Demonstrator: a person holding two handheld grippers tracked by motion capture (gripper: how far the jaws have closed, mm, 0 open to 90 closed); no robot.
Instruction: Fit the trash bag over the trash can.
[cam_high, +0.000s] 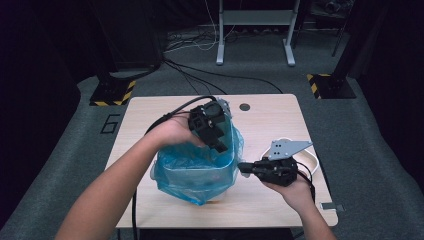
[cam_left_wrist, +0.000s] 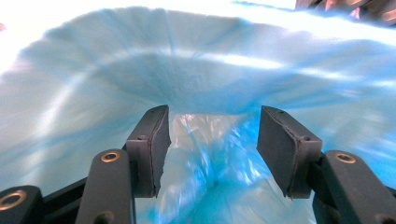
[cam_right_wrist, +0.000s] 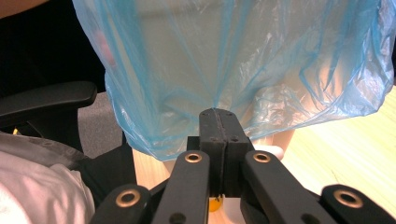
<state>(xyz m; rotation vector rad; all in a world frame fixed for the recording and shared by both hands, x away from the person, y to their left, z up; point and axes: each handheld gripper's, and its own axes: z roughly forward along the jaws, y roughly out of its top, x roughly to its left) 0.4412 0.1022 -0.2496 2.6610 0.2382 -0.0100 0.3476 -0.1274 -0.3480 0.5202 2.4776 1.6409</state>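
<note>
thin, see-through blue plastic is what both tools are working on: a crinkled translucent blue plastic bag draped over a small bin or tub near the middle of the pale wooden table, its mouth facing up. what sits under the film is hard to make out.

the right gripper comes in from the bag's 3 o'clock side with its jaws pressed fully together. in the right gripper view the film gathers into pleats right at the tips, so it looks pinched on a fold of the bag's side wall. the left gripper reaches down at the bag's 1 o'clock rim, its jaws parted. in the left gripper view the two pads stand apart with loose film behind and between them, pressing on nothing.

the step looks like spreading or seating the bag's mouth. to do it well, hold the right pinch steady as an anchor, bring the left pads over a single layer of the rim before closing, then pull gently outward toward 12 o'clock. a fast tug could tear the film or slip it from the right pinch.
</note>
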